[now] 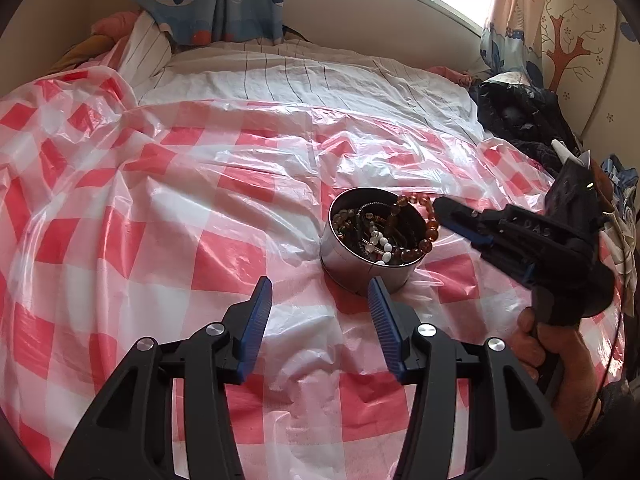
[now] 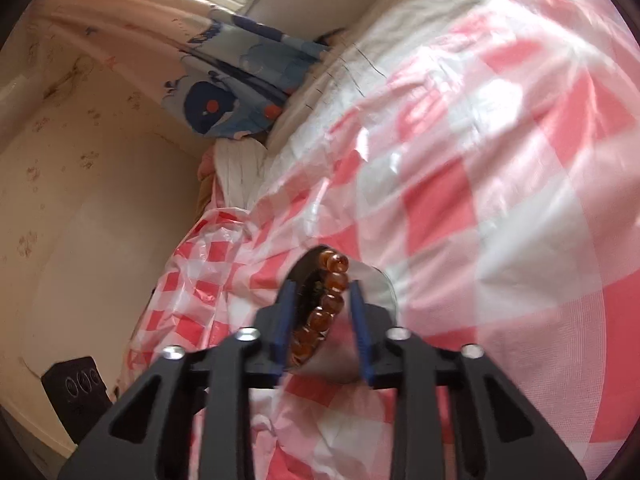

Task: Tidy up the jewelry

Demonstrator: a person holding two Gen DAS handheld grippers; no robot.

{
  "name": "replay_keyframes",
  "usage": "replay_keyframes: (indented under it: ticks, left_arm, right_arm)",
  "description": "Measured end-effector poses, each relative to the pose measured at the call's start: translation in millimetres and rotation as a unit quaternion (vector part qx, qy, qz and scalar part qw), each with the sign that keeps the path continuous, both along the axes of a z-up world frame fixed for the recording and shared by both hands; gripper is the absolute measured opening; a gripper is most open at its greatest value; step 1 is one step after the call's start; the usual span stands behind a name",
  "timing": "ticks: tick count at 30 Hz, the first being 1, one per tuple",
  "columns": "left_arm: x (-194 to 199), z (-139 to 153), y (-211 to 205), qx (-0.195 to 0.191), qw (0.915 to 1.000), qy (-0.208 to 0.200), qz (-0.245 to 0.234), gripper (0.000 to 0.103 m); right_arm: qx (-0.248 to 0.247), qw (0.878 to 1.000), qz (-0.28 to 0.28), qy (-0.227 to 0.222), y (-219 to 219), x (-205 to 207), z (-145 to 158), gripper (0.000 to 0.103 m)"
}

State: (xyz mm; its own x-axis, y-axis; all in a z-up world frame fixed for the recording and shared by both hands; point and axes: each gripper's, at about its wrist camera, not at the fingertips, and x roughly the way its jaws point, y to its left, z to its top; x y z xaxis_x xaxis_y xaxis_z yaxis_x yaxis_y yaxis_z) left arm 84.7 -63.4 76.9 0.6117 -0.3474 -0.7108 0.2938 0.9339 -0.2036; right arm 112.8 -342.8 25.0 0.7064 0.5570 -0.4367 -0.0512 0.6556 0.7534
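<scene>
**Amber bracelet at the tin's rim**

The amber bead bracelet (image 1: 416, 232) hangs over the right rim of the round metal tin (image 1: 360, 268), which holds more beads. In the right wrist view it lies between the right claw (image 2: 320, 312) pads, which stand apart, not pressing. The left claw (image 1: 320, 300) is open, empty, just before the tin. The checked plastic sheet (image 1: 160, 220) on the bed leaves wide room at left

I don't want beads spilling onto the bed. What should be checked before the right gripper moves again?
1. Tin upright on the checked sheet: ok.
2. Amber bracelet fully inside the tin: not ok, it hangs over the rim.
3. Right gripper pressing on the bracelet: not ok, beads lie between the fingers with a gap.
4. Left gripper empty, open: ok.
5. Left gripper steadying the tin: cannot tell.
</scene>
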Motion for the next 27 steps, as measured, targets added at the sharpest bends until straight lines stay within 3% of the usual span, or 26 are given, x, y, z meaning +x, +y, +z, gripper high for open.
replay_keyframes:
  ticks: [3, 5, 6, 9, 10, 12, 15, 18, 21, 24, 27]
  left_arm:
    - [-1, -1, -3, 0.002, 1.0000, -0.001, -0.004, 0.047]
    - [-1, -1, -3, 0.003, 1.0000, 0.000, -0.006, 0.047]
    - [-1, -2, -3, 0.004, 1.0000, 0.000, -0.005, 0.047]
    - [0, -2, -1, 0.003, 1.0000, 0.001, -0.002, 0.048]
    - [-1, -1, -1, 0.002, 1.0000, 0.001, -0.001, 0.049]
    - [-1, 0, 0, 0.001, 1.0000, 0.000, 0.000, 0.050]
    - [-2, 0, -1, 0.001, 1.0000, -0.001, -0.003, 0.050]
    - [-2, -1, -3, 0.003, 1.0000, 0.001, -0.004, 0.050]
    - [-1, -2, -2, 0.002, 1.0000, 0.001, -0.004, 0.050]
    - [-1, -3, -4, 0.003, 1.0000, 0.002, -0.007, 0.051]
    - [-2, -4, -6, 0.004, 0.9999, 0.003, -0.009, 0.051]
  right_arm:
    - [-0.031, 0.997, 0.051, -0.047, 27, 0, 25, 0.021]
    - [-0.052, 0.993, 0.093, -0.050, 49, 2, 28, 0.021]
    - [-0.056, 0.992, 0.107, -0.043, 56, 4, 26, 0.027]
    - [-0.053, 0.993, 0.095, -0.040, 57, 0, 20, 0.033]
    - [-0.051, 0.995, 0.072, -0.048, 50, -5, 23, 0.034]
    - [-0.050, 0.997, 0.005, -0.058, 24, -16, 29, 0.048]
    - [-0.044, 0.998, -0.040, -0.015, -2, -12, 18, 0.049]
    - [0.014, 0.999, -0.024, 0.027, -8, -1, -11, 0.049]
    - [-0.001, 1.000, -0.004, 0.002, 4, 0, -3, 0.049]
    - [-0.046, 0.998, 0.027, -0.037, 27, -1, 19, 0.049]
    - [-0.056, 0.995, 0.070, -0.030, 47, 5, 16, 0.051]
